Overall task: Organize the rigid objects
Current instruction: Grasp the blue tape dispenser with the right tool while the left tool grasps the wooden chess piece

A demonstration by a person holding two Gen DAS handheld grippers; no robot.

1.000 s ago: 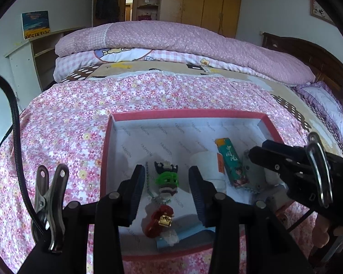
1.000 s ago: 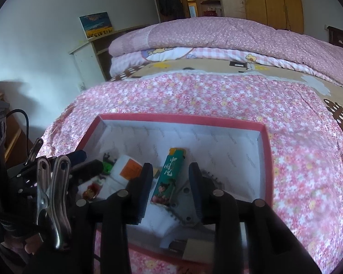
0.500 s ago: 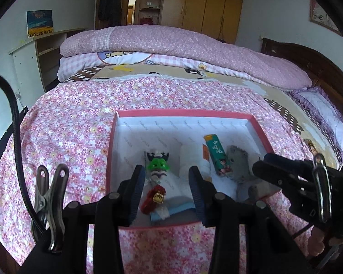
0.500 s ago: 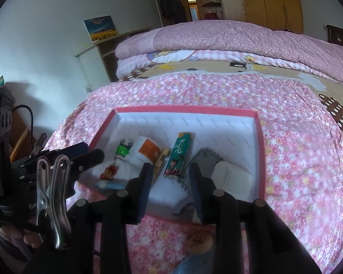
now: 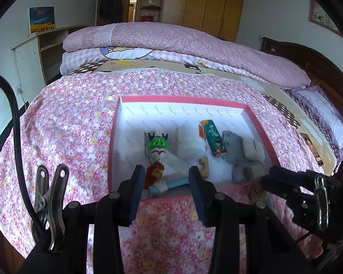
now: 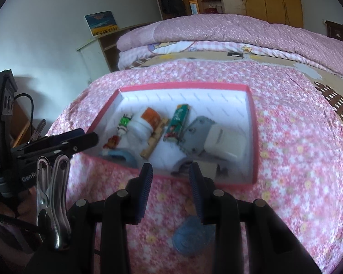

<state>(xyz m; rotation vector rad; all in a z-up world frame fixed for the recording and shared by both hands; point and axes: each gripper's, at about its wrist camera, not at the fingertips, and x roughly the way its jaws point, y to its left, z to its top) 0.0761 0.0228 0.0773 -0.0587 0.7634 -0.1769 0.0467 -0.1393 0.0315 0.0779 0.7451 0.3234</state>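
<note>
A pink-rimmed white box (image 5: 183, 99) (image 6: 253, 137) lies on the flowered bedspread. In it are a green-headed toy figure (image 5: 159, 145) (image 6: 124, 122), a white bottle (image 5: 191, 140) (image 6: 141, 127), a green packet (image 5: 212, 138) (image 6: 177, 123), a grey toothed piece (image 5: 233, 145) (image 6: 197, 134), a white case (image 6: 224, 141) and a wooden piece (image 6: 154, 141). My left gripper (image 5: 167, 186) is open and empty at the box's near wall. My right gripper (image 6: 171, 186) is open and empty, just short of the box. A blue round thing (image 6: 192, 237) lies under it on the bed.
Folded pink quilts (image 5: 171, 43) are piled at the far end of the bed. A white shelf unit (image 5: 34, 54) stands on the left, a dark headboard (image 5: 308, 59) on the right. A small round tan thing (image 5: 258, 194) lies on the bedspread by the box's near right corner.
Both grippers have drawn back and up from inside the box to its near edge. Both stay open and empty. The objects in the box have not moved.
</note>
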